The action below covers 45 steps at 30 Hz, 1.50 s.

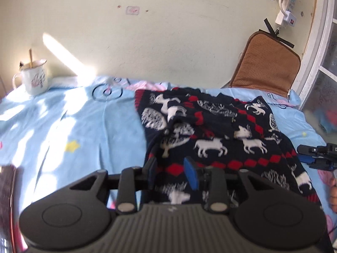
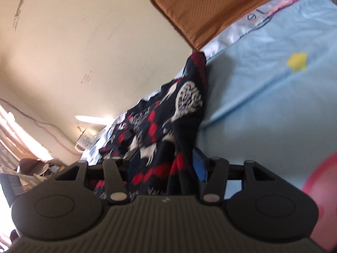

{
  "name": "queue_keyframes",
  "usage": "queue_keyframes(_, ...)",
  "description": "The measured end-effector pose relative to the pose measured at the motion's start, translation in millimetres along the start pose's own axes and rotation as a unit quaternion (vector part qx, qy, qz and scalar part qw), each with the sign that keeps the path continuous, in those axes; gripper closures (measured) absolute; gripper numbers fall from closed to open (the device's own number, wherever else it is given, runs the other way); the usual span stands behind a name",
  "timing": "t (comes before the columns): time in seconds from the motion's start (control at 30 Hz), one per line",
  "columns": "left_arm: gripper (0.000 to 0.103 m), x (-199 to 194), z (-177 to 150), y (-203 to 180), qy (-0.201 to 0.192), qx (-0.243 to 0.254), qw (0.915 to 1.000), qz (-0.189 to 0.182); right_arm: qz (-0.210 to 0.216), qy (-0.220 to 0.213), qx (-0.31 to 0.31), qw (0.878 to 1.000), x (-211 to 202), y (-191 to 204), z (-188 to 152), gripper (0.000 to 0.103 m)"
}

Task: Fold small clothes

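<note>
Both tongs over the patterned sweater [image 1: 210,130] on the blue bedsheet [image 1: 63,122].
Left gripper [image 1: 173,174] spread wide above its near hem; right gripper [image 2: 166,164] spread around a lifted edge, grip unclear. Sweater still rumpled mid-bed; folding barely begun, I'd say.

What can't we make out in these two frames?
- Left wrist: near hem of the sweater hidden under the left gripper; jaw grip unclear.
- Left wrist: right gripper cut off by the edge.
- Right wrist: right gripper fabric contact motion-blurred.
- Right wrist: mug too small and glare-washed.
</note>
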State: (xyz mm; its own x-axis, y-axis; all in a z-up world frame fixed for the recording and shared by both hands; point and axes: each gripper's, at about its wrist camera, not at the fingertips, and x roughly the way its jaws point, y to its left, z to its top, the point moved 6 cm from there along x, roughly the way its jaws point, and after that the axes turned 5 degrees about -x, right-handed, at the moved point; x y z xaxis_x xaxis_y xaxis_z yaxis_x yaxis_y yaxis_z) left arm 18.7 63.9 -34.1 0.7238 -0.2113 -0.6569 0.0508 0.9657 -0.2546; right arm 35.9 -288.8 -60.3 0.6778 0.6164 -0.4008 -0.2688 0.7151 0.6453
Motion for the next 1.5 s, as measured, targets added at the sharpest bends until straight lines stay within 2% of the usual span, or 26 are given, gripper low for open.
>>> queue_keyframes(0.1, 0.069, -22, -37, 24, 0.024, -0.036, 0.9989, -0.014, -0.010, 0.024, -0.008, 1.000, -11, 1, -25, 0.090)
queue_keyframes(0.17, 0.071, -28, -58, 31, 0.034, -0.051, 0.9979, -0.022, -0.020, 0.007, -0.017, 1.000, -19, 4, -32, 0.090)
queue_keyframes(0.2, 0.078, -29, -67, 33, 0.036, -0.056, 0.9975, -0.023, -0.042, -0.007, -0.028, 0.999, -24, 5, -33, 0.090)
queue_keyframes(0.23, 0.095, -31, -73, 34, 0.033, -0.058, 0.9976, -0.021, -0.062, -0.020, -0.035, 0.997, -28, 6, -33, 0.091)
queue_keyframes(0.37, 0.095, -41, -78, 36, 0.021, -0.070, 0.9973, -0.009, -0.110, -0.040, -0.029, 0.993, -39, 6, -37, 0.087)
queue_keyframes(0.4, 0.095, -45, -77, 36, 0.019, -0.073, 0.9972, -0.006, -0.120, -0.039, -0.031, 0.992, -43, 11, -39, 0.083)
queue_keyframes(0.43, 0.094, -53, -78, 37, 0.015, -0.072, 0.9973, -0.006, -0.114, -0.033, -0.029, 0.992, -49, 15, -42, 0.079)
queue_keyframes(0.47, 0.093, -60, -80, 37, 0.013, -0.068, 0.9976, -0.008, -0.090, -0.020, -0.024, 0.995, -56, 20, -47, 0.074)
queue_keyframes(0.5, 0.090, -69, -83, 36, 0.013, -0.061, 0.9980, -0.014, -0.059, -0.004, -0.017, 0.998, -68, 24, -55, 0.061)
queue_keyframes(0.53, 0.074, -76, -86, 33, 0.016, -0.054, 0.9982, -0.021, -0.044, 0.000, -0.015, 0.999, -80, 29, -63, 0.054)
queue_keyframes(0.6, 0.050, -90, -94, 26, 0.016, -0.039, 0.9984, -0.037, -0.030, 0.009, -0.027, 0.999, -106, 39, -80, 0.052)
queue_keyframes(0.73, 0.051, -96, -118, 6, 0.056, -0.003, 0.9966, -0.060, -0.020, 0.031, -0.016, 0.999, -136, 43, -117, 0.050)
queue_keyframes(0.8, 0.056, -90, -133, -3, 0.086, 0.023, 0.9948, -0.049, -0.023, 0.046, -0.014, 0.999, -133, 46, -136, 0.050)
queue_keyframes(0.87, 0.076, -92, -141, -8, 0.080, 0.065, 0.9945, -0.021, -0.019, 0.046, -0.021, 0.999, -125, 49, -148, 0.053)
queue_keyframes(0.9, 0.088, -94, -141, -8, 0.083, 0.068, 0.9940, -0.022, -0.018, 0.042, -0.031, 0.998, -122, 54, -152, 0.071)
queue_keyframes(0.93, 0.091, -96, -140, -6, 0.088, 0.057, 0.9940, -0.032, -0.022, 0.047, -0.037, 0.998, -117, 56, -154, 0.095)
queue_keyframes(0.97, 0.092, -100, -137, -1, 0.088, 0.041, 0.9944, -0.042, -0.029, 0.056, -0.042, 0.997, -112, 57, -155, 0.095)
queue_keyframes(1.07, 0.092, -114, -122, 7, 0.070, -0.007, 0.9948, -0.074, -0.010, 0.048, -0.042, 0.998, -114, 60, -144, 0.095)
queue_keyframes(1.13, 0.092, -124, -104, 14, 0.052, -0.057, 0.9908, -0.111, 0.009, 0.015, -0.032, 0.999, -125, 63, -124, 0.095)
queue_keyframes(1.27, 0.092, -120, -60, 28, 0.020, -0.142, 0.9774, -0.155, 0.025, -0.049, -0.026, 0.998, -134, 64, -71, 0.096)
queue_keyframes(1.33, 0.092, -106, -36, 37, 0.014, -0.191, 0.9667, -0.170, 0.019, -0.067, -0.023, 0.997, -126, 59, -46, 0.096)
queue_keyframes(1.43, 0.091, -71, -2, 47, 0.017, -0.243, 0.9568, -0.160, 0.011, -0.072, 0.001, 0.997, -95, 42, -12, 0.095)
queue_keyframes(1.5, 0.086, -35, 17, 54, 0.033, -0.268, 0.9551, -0.123, -0.003, -0.066, 0.024, 0.997, -67, 27, 9, 0.095)
